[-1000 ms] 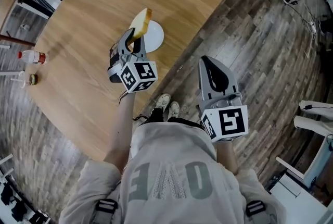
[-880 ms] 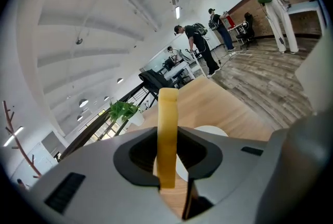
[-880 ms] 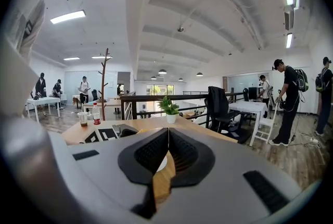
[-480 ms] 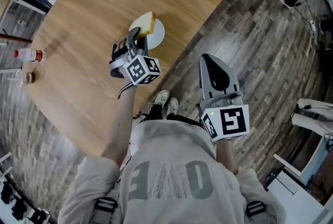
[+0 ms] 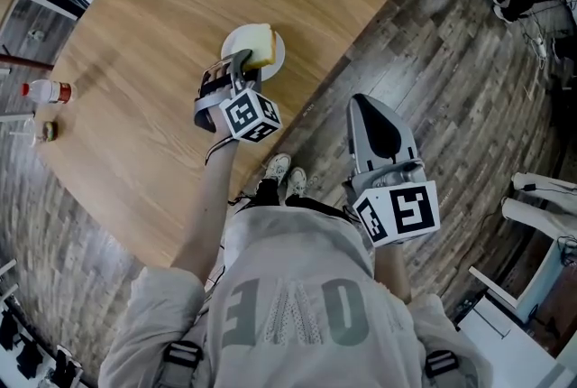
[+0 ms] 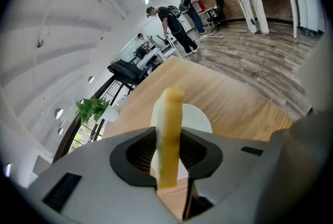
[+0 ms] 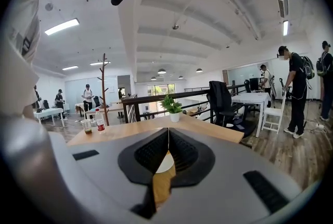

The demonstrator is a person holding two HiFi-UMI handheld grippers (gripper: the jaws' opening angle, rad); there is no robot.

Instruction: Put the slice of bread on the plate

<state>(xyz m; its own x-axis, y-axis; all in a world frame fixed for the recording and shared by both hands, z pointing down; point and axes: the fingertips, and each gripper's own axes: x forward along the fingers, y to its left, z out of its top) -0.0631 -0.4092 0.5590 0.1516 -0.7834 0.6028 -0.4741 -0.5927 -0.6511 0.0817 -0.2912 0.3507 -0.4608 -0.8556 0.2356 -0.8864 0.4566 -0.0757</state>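
Note:
A pale slice of bread (image 5: 256, 45) with a golden crust hangs over the white plate (image 5: 229, 46) on the round wooden table (image 5: 153, 34). My left gripper (image 5: 242, 63) is shut on its near edge. In the left gripper view the bread (image 6: 169, 124) stands edge-on between the pads, and the plate (image 6: 200, 119) lies just beyond it. Whether the bread touches the plate I cannot tell. My right gripper (image 5: 362, 105) is held off the table's near right edge, over the floor. In the right gripper view that gripper (image 7: 167, 144) is shut, with nothing between its fingers.
A plastic bottle (image 5: 45, 91) and a small cup (image 5: 49, 132) stand at the table's far left edge. A potted plant (image 7: 170, 106) sits at the far side of the table. Wood-plank floor surrounds the table, with chairs and several people farther off.
My left gripper has come down and rolled, bringing the bread from above the table's middle to low over the plate. The right gripper has stayed where it was.

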